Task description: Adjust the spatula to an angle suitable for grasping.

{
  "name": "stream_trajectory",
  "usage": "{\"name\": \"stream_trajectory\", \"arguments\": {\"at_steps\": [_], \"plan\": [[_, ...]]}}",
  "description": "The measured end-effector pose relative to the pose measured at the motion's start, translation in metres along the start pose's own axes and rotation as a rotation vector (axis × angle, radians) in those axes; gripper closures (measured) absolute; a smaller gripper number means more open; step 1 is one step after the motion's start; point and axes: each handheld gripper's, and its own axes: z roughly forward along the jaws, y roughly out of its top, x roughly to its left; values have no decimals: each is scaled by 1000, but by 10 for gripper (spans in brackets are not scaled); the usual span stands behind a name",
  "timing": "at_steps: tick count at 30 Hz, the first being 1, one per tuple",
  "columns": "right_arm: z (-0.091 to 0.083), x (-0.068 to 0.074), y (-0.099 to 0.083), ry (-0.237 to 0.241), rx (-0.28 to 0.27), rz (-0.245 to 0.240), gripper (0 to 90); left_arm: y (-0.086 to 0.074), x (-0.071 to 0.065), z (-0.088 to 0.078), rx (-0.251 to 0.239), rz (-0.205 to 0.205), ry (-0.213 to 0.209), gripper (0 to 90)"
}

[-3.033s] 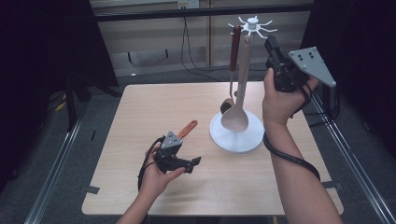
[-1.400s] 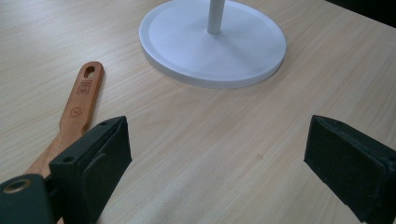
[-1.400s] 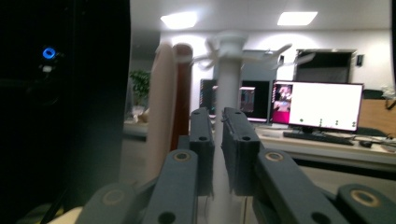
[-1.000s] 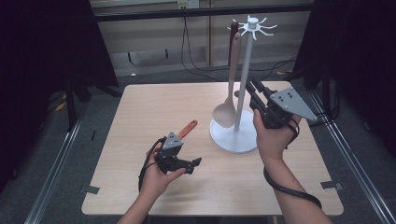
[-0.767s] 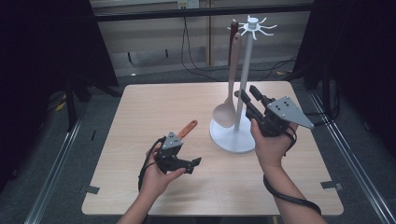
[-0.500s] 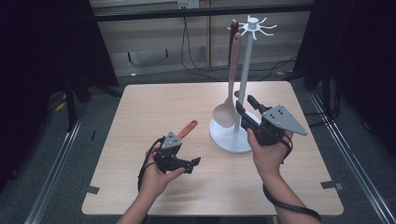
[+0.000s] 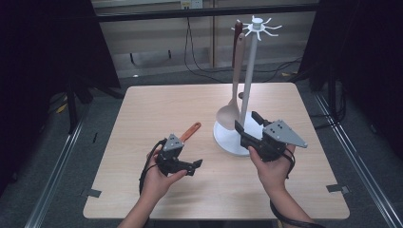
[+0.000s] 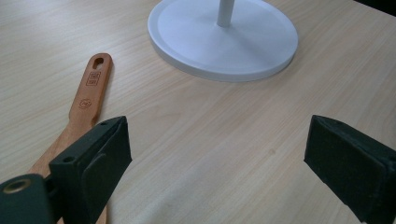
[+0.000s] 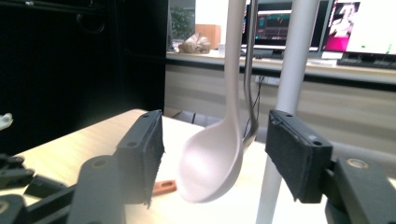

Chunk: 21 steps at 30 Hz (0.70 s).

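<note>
On the right half of the worktop (image 7: 142,109) I have the right gripper (image 7: 250,128) low beside the white utensil stand (image 7: 249,80), its fingers (image 9: 144,154) apart and nothing pressed between them; they have just been opening. In the right gripper view the pale spoon (image 9: 215,163) hangs between those fingers without either pad touching it, its bowl just above the stand's round base (image 7: 228,142). From above I see the spoon suspended from a hook at the top of the stand, next to a dark-handled utensil (image 7: 237,29) hung on the same ring of hooks. So I judge the spoon's hanging as done, and my right hand free to back away.

Near the left, my left gripper (image 7: 190,167) rests on the worktop with its fingers (image 8: 93,154) wide open and empty. The spatula with the wooden handle (image 8: 88,93) lies flat just beside the left finger, handle end pointing toward the stand's base, not yet picked up. What I reckon is left is that spatula: grasp it, lift it and hang it by the hole in its handle on a free hook.
</note>
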Motion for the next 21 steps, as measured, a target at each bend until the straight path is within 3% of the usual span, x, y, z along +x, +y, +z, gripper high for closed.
{"name": "stream_trajectory", "arguments": {"at_steps": [9, 14, 19, 21], "plan": [[-5, 1, -17, 19, 77, -22, 279, -2, 8, 1, 5, -9, 5, 69], [-6, -2, -27, 19, 108, 6, 256, -4, 15, 4, 29, -21, 17, 69], [-7, -4, -33, 22, 134, -7, 221, -4, 28, 8, 54, -7, 40, 86], [-9, -4, -36, 24, 153, -12, 211, -4, 33, 11, 42, -28, 49, 98]]}}
